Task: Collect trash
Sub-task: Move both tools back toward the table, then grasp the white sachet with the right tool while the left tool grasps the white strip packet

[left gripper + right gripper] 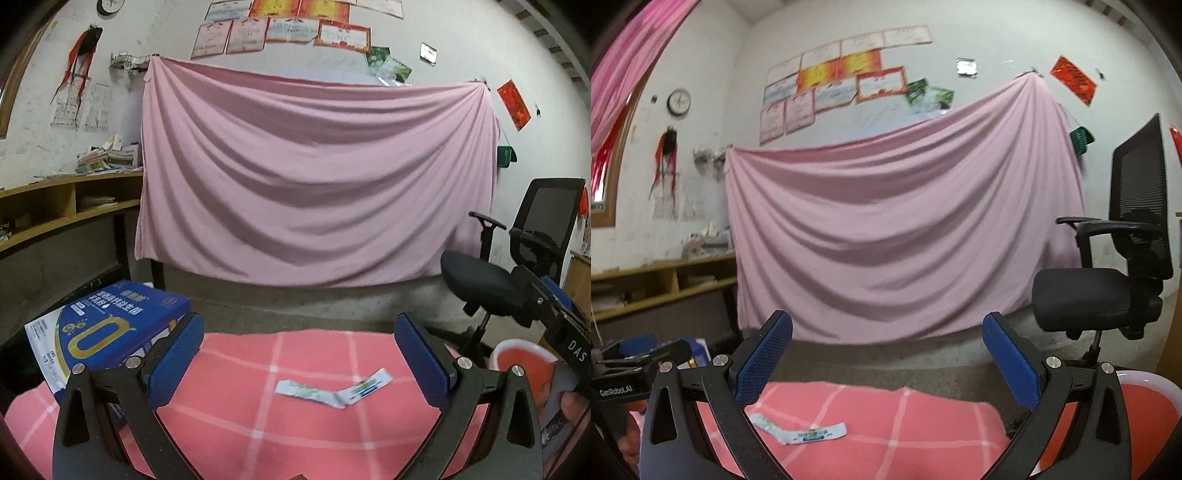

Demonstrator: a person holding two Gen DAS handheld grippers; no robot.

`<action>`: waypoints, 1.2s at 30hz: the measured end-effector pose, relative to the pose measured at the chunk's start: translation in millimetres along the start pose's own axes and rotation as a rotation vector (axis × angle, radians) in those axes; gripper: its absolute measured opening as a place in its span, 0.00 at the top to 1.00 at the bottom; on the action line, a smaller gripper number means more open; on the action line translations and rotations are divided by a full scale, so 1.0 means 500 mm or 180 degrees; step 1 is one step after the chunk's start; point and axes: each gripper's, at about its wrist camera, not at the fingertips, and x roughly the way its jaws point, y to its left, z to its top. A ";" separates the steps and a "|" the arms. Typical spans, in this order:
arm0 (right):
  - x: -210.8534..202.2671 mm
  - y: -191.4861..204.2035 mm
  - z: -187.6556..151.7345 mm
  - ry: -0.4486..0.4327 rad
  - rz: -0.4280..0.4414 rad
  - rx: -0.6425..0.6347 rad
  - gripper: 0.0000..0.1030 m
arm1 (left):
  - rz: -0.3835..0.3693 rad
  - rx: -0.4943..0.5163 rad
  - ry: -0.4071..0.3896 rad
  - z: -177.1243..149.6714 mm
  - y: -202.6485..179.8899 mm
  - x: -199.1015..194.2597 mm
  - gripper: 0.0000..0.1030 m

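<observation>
A flattened white wrapper [333,390], bent in the middle with green and blue print too blurred to read, lies on the pink checked cloth [236,402] of the worktop. The left tongs [300,362] hang just above it, nearly level, spread wide and empty. The right tongs [887,363] are likewise released, pointing level. The right tool's side reads "DAS", the left's "GenRobot.AI". A blue box [110,328] lies left.

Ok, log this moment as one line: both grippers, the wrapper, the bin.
left gripper: open, empty | right gripper: open, empty | wrapper: flat on pink checked cloth, untouched | red bin: right of cloth
</observation>
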 end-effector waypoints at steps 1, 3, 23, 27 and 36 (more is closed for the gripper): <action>0.006 0.004 -0.003 0.0041 0.0005 -0.0021 0.00 | 0.0031 -0.0004 0.0037 -0.005 0.007 0.006 0.02; 0.030 0.019 -0.016 0.0221 0.0005 -0.0097 0.00 | 0.0085 0.0006 0.0162 -0.011 0.013 0.022 0.02; 0.282 0.047 -0.173 0.2475 -0.0038 0.0122 0.00 | 0.0287 -0.0394 0.1502 -0.102 0.074 0.139 0.02; 0.306 0.081 -0.195 0.2701 0.0023 -0.0057 0.00 | 0.0268 -0.0429 0.1555 -0.108 0.079 0.142 0.02; 0.266 0.086 -0.207 0.2870 0.0187 -0.0548 0.06 | 0.0186 -0.0418 0.1641 -0.102 0.078 0.158 0.03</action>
